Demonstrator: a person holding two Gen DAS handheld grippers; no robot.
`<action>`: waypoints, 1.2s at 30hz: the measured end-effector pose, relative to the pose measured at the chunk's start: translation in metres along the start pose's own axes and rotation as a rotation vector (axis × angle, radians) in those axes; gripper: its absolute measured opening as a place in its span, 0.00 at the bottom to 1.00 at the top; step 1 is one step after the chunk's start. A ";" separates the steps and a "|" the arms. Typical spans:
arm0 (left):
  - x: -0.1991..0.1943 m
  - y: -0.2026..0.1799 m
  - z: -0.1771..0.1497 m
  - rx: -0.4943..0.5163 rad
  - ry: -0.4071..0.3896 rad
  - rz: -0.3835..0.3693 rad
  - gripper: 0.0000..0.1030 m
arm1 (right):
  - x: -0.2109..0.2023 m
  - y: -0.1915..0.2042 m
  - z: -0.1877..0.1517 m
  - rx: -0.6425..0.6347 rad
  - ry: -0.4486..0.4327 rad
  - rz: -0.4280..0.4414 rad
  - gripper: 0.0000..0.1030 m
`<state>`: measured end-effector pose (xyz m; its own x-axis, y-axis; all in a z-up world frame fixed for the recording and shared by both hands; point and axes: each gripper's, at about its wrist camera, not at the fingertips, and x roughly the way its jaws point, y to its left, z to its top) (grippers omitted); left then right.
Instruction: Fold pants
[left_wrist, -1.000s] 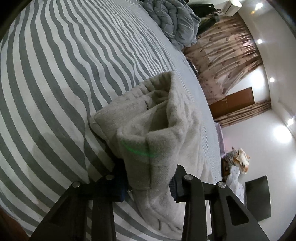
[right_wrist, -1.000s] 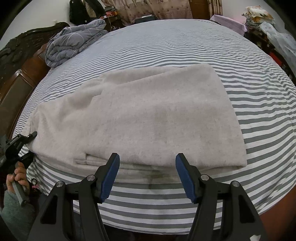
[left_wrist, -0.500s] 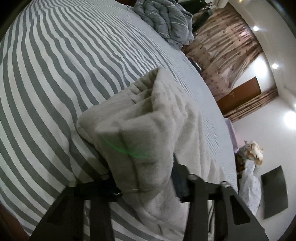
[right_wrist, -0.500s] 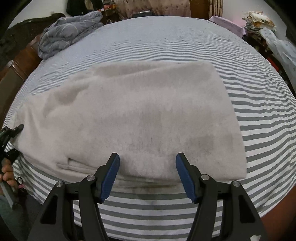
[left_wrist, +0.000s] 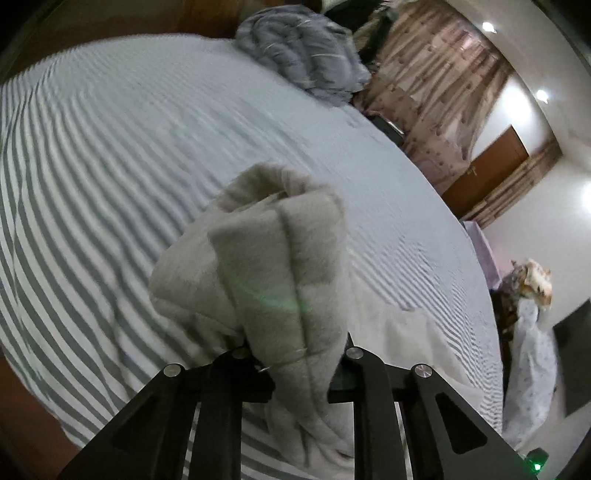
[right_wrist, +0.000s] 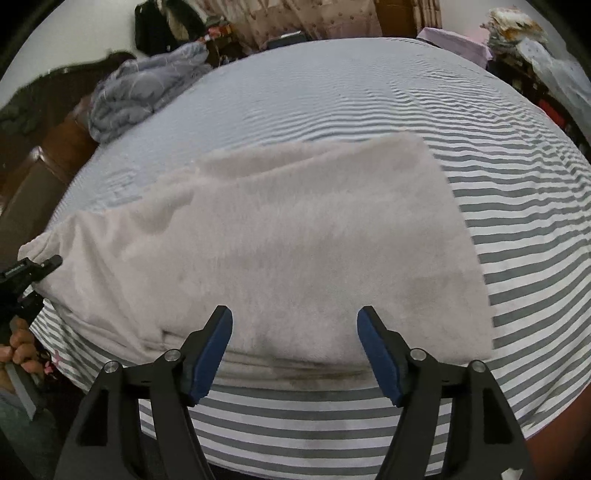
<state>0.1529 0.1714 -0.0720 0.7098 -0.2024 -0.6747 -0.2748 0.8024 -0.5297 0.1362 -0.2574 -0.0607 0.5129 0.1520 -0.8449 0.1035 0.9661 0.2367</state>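
We have the left gripper (left_wrist: 301, 373) clamped on one bunched end of the grey fleece pants (right_wrist: 295, 251), which lie across the striped bed (right_wrist: 517, 229); the right gripper (right_wrist: 294, 354) hovers wide open over their near edge. We should carry the lifted end across level and low, keeping edges aligned. The pinched layers hide the left fingertips, and motion blur smears the far stripes.

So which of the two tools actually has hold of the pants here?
The left tool: its jaws are shut on a bunched end of the pants. The right tool hangs open above them.
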 end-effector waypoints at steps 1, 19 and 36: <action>-0.005 -0.016 0.000 0.030 -0.008 0.008 0.17 | -0.005 -0.005 0.001 0.013 -0.012 0.011 0.66; 0.012 -0.308 -0.115 0.562 0.024 -0.038 0.16 | -0.054 -0.130 -0.008 0.289 -0.131 0.082 0.66; 0.076 -0.368 -0.268 0.879 0.076 0.117 0.23 | -0.047 -0.198 -0.032 0.423 -0.119 0.092 0.66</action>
<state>0.1339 -0.2892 -0.0660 0.6550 -0.1036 -0.7485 0.2764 0.9548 0.1097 0.0645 -0.4493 -0.0837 0.6279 0.1843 -0.7562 0.3796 0.7757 0.5042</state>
